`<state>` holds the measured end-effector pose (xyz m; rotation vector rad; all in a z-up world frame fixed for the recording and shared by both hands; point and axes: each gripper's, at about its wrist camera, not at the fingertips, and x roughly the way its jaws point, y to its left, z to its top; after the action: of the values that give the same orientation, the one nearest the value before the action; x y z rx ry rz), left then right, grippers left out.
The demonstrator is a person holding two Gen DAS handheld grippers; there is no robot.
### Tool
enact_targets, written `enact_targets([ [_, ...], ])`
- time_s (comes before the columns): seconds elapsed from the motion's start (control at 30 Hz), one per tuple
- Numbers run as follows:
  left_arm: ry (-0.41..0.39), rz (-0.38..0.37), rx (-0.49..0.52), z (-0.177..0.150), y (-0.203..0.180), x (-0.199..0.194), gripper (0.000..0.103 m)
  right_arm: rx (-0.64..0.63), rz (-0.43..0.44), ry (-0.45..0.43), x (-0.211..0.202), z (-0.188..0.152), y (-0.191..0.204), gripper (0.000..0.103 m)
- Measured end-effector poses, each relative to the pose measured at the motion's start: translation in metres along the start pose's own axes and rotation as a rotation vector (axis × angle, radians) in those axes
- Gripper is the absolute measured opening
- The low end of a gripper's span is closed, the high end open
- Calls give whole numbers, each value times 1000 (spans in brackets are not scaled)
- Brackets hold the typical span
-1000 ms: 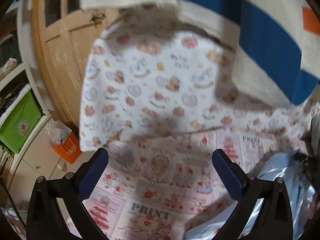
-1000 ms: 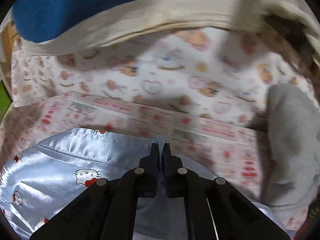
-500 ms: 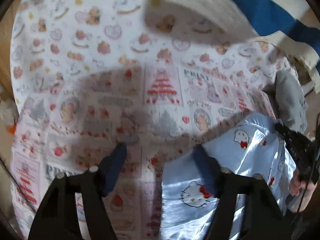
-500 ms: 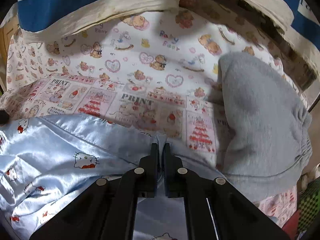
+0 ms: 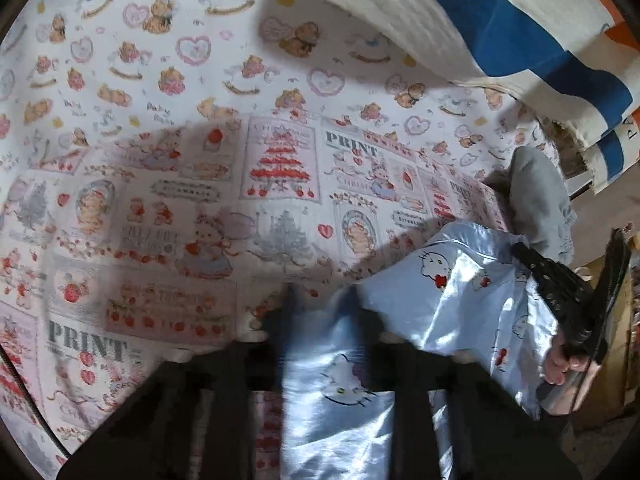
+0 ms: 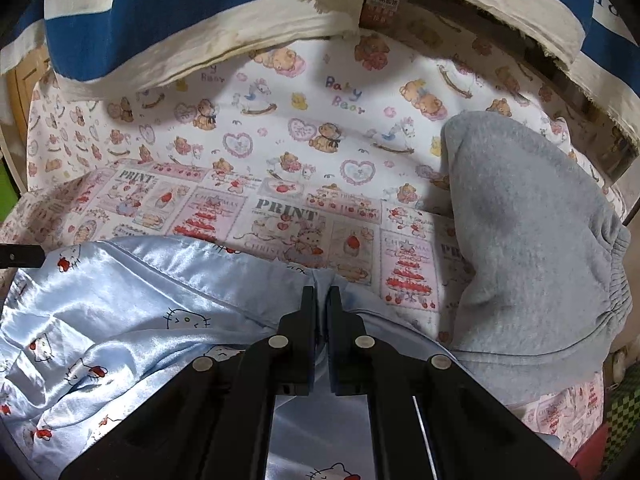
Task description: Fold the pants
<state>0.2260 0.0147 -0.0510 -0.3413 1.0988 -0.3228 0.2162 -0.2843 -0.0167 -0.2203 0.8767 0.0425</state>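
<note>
Right wrist: 2 tools, right tool and left tool, clamp blue pants.

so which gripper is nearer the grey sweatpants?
Right. The right gripper is clamped on the blue satin pants right beside the grey sweatpants; the left gripper grips the same blue pants farther away.

Lt-blue satin pants w/ cat print; grey garment; pink-print sheet.
</note>
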Motion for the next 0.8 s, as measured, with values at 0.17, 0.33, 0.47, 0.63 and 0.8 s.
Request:
enact_targets([
  [0.17, -130, 11, 11, 2, 2, -21, 1, 10, 65, -53, -4, 1, 2, 4],
  [0.33, -459, 16, 186, -10, -29, -80, 1, 115, 253, -220, -25, 0, 1, 4],
  [0.47, -362, -93, 397, -23, -59, -88, 1, 54, 145, -257, -37, 1, 17, 4],
  [0.63, -25, -67, 558, -40, -87, -27, 3, 51, 64, -167, -19, 2, 17, 4],
  [0.8, 87, -27, 645, -62, -110, 12, 8, 55, 17, -101, -4, 0, 9, 4],
])
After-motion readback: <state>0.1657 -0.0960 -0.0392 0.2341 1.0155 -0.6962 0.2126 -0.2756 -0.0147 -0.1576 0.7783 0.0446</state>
